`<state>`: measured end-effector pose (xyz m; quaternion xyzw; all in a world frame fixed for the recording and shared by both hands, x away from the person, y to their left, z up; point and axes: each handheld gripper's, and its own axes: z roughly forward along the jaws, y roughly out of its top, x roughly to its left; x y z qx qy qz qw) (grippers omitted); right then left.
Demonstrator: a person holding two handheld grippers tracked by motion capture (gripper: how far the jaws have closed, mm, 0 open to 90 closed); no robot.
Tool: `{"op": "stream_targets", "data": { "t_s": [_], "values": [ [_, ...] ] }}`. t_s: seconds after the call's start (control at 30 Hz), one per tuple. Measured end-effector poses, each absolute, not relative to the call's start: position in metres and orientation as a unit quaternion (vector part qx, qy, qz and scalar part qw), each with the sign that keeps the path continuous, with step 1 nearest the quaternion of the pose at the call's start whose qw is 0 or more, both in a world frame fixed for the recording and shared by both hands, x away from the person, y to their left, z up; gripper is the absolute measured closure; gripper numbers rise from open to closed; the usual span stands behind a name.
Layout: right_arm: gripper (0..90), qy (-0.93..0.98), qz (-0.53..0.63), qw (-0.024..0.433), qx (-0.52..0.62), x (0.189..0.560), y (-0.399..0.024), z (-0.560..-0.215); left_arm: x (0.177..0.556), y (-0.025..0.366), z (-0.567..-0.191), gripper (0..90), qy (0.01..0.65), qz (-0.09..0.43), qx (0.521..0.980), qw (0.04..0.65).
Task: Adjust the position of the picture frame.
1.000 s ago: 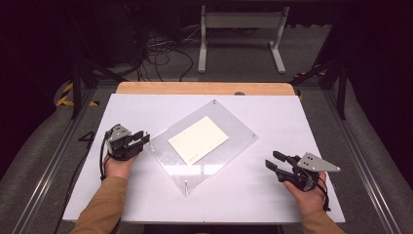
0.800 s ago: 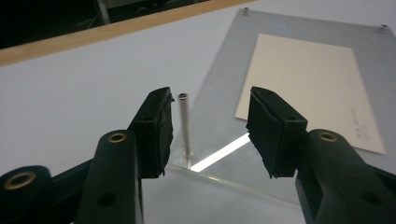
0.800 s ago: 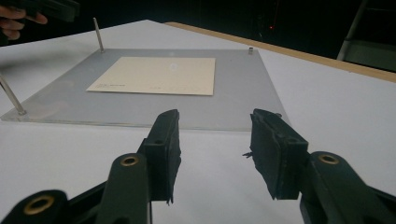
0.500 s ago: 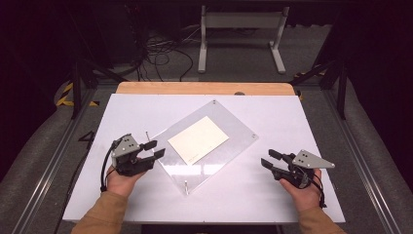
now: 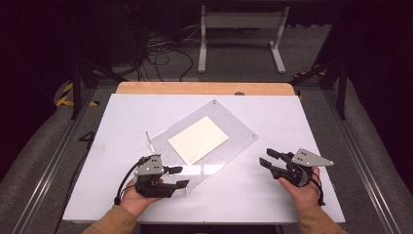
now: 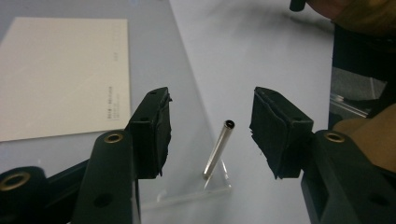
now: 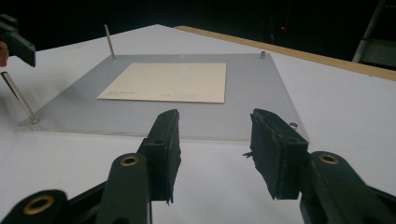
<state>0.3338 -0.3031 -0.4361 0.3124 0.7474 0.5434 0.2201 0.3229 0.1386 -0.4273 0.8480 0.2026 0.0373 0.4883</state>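
While the left hand-held gripper [image 6: 208,135] straddles the near-corner pin [image 6: 217,148], its jaws, just opening, stand apart and untouching. That thin steel pin looks stiff, light and slick: pinch mid-shaft. On the bench [image 5: 122,122], the clear plate [image 5: 234,127] scratches easily. Right hand-held gripper [image 7: 215,151]: half-open, empty.

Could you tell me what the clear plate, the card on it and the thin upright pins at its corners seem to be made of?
Clear plate: likely acrylic, glossy; the white table shows through it. Card: cream paper or cardstock, matte, with small print along one edge. Pin: apparently polished metal, silvery with a bright sheen and a hollow tip.
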Motion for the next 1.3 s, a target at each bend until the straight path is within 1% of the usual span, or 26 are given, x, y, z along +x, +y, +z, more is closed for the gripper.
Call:
{"op": "stream_targets", "data": {
  "t_s": [0.17,0.3,0.33,0.37,0.4,0.53,0.57,0.6,0.67,0.77,0.83,0.9,1.03,1.17,1.3],
  "values": [
    [52.4,0.749,0.543,0.219,0.311,0.334,-0.302,-0.437,0.321,0.128,-0.437,49.0,0.194,0.035,0.862,0.468],
    [56.3,0.753,0.54,0.216,0.307,0.334,-0.301,-0.436,0.321,0.121,-0.443,52.9,0.194,0.037,0.875,0.441],
    [58.6,0.756,0.538,0.214,0.306,0.334,-0.301,-0.436,0.321,0.119,-0.445,54.7,0.192,0.041,0.88,0.433],
    [58.6,0.756,0.538,0.214,0.306,0.334,-0.301,-0.436,0.321,0.119,-0.445,57.3,0.192,0.041,0.88,0.433],
    [64.3,0.764,0.529,0.214,0.301,0.337,-0.301,-0.434,0.32,0.117,-0.447,60.7,0.19,0.043,0.883,0.428],
    [72.0,0.777,0.513,0.216,0.295,0.342,-0.297,-0.429,0.321,0.116,-0.445,77.4,0.181,0.073,0.889,0.415],
    [72.0,0.777,0.513,0.216,0.295,0.342,-0.297,-0.429,0.321,0.116,-0.445,80.1,0.181,0.073,0.889,0.415],
    [73.6,0.778,0.512,0.214,0.293,0.343,-0.296,-0.428,0.321,0.117,-0.445,80.1,0.184,0.065,0.887,0.419],
    [76.7,0.781,0.513,0.21,0.288,0.345,-0.295,-0.425,0.32,0.117,-0.445,83.8,0.172,0.076,0.89,0.416],
    [79.3,0.792,0.506,0.197,0.279,0.352,-0.294,-0.42,0.319,0.118,-0.444,84.2,0.179,0.077,0.889,0.414],
    [82.9,0.801,0.494,0.195,0.276,0.358,-0.295,-0.414,0.318,0.122,-0.443,84.3,0.191,0.081,0.887,0.412],
    [84.2,0.804,0.495,0.189,0.271,0.365,-0.296,-0.404,0.318,0.128,-0.441,84.5,0.201,0.089,0.886,0.409],
    [84.4,0.808,0.49,0.19,0.267,0.374,-0.296,-0.39,0.322,0.147,-0.44,84.6,0.228,0.098,0.878,0.409],
    [82.8,0.814,0.485,0.183,0.264,0.38,-0.293,-0.386,0.325,0.167,-0.439,84.6,0.262,0.122,0.866,0.408],
    [81.7,0.83,0.458,0.16,0.275,0.391,-0.29,-0.388,0.33,0.184,-0.44,84.5,0.293,0.143,0.854,0.406]
  ]
}}
